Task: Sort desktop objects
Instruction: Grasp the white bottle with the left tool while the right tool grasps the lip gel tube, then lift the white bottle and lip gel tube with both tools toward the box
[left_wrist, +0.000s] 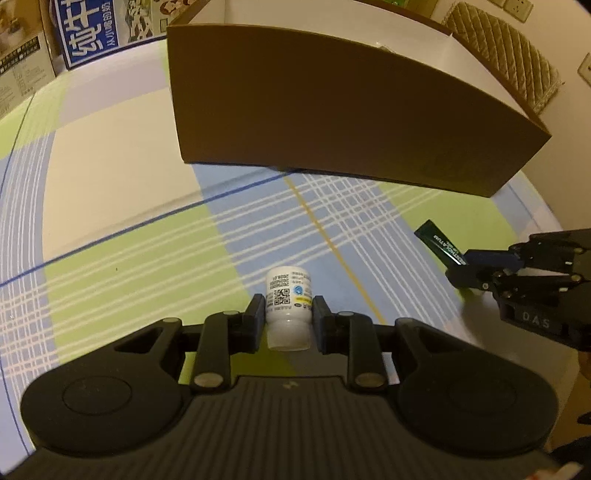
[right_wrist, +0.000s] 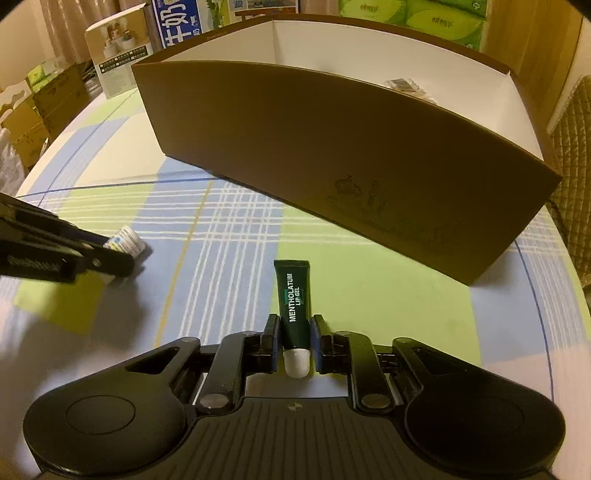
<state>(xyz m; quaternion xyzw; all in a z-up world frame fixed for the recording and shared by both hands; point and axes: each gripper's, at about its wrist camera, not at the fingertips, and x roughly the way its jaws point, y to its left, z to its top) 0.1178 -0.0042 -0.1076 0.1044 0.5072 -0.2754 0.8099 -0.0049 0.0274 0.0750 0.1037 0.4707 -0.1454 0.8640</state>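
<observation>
2 rubber-padded fingers (left_wrist: 318, 314) pinch a smooth white cylindrical bottle (left_wrist: 288, 310)

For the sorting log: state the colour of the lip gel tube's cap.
White cap on the dark green lip gel tube; right wrist view shows it best.

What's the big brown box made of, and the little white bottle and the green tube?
Brown box: likely matte cardboard, with thin flat walls. White bottle: probably smooth plastic with a printed label. Green tube: seemingly soft glossy plastic with a white cap.
</observation>
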